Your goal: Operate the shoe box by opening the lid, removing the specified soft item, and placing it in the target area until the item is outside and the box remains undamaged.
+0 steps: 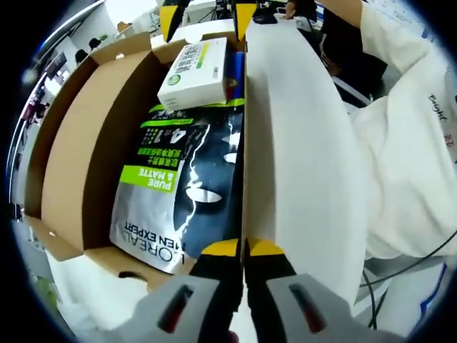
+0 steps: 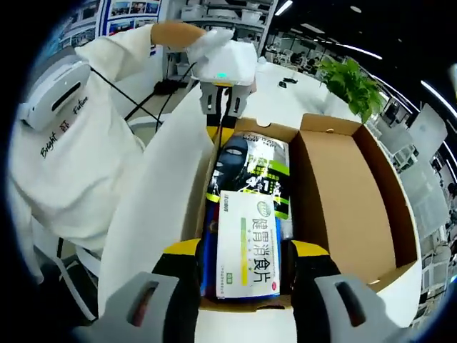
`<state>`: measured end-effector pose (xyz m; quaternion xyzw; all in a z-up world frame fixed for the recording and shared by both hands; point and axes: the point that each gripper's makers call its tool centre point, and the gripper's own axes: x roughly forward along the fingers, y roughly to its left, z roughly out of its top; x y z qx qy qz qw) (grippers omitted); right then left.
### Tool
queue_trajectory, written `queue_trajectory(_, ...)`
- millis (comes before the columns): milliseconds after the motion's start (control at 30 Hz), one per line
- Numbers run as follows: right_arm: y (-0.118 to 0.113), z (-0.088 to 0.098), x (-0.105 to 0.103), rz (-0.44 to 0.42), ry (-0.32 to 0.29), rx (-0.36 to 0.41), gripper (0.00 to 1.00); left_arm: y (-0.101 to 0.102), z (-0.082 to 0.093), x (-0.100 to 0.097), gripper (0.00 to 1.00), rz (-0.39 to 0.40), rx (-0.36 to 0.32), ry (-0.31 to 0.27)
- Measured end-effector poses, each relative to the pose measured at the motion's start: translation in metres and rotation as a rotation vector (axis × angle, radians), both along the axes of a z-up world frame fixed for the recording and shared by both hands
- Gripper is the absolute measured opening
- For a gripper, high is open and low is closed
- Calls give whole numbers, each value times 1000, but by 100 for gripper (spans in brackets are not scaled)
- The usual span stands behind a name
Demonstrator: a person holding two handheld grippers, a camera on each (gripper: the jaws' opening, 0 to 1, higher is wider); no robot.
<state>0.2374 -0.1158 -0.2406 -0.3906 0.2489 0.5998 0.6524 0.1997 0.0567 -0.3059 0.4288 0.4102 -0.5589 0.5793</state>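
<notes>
With our left tongs [image 1: 243, 251] pinched on the white lid [image 1: 300, 128] and right tongs [image 2: 243, 250] spread wide, empty, the soft pouch [image 1: 186, 179] lies inside the shoe box [image 1: 78, 157] at 12 o'clock; tugging harder could tear the lid's hinge.

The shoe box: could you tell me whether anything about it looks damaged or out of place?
Nothing stands out. The shoe box is open and looks undamaged, a black pouch lies flat inside, and a small white carton rests on top of it.
</notes>
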Motion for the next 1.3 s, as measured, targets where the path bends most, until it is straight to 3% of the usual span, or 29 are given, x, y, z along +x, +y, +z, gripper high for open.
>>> queue_trajectory(233, 15, -6, -3, 33, 91, 0, 55, -1, -1, 0, 1, 30, 33, 6)
queue_trajectory(400, 21, -4, 4, 33, 83, -68, 54, 1, -1, -4, 1, 17, 53, 1)
queue_trajectory(567, 21, -18, -4, 68, 104, -126, 54, 1, -2, -6, 1, 36, 51, 8)
queue_trajectory(633, 15, -25, 1, 58, 76, -173, 55, 1, -2, -9, 1, 32, 55, 4)
queue_trajectory(733, 13, -26, 1, 41, 94, -170, 54, 0, -2, -4, 1, 29, 56, 2)
queue_trajectory(1300, 11, -38, 2, 21, 121, -221, 46, 0, -5, -24, 1, 39, 47, 8)
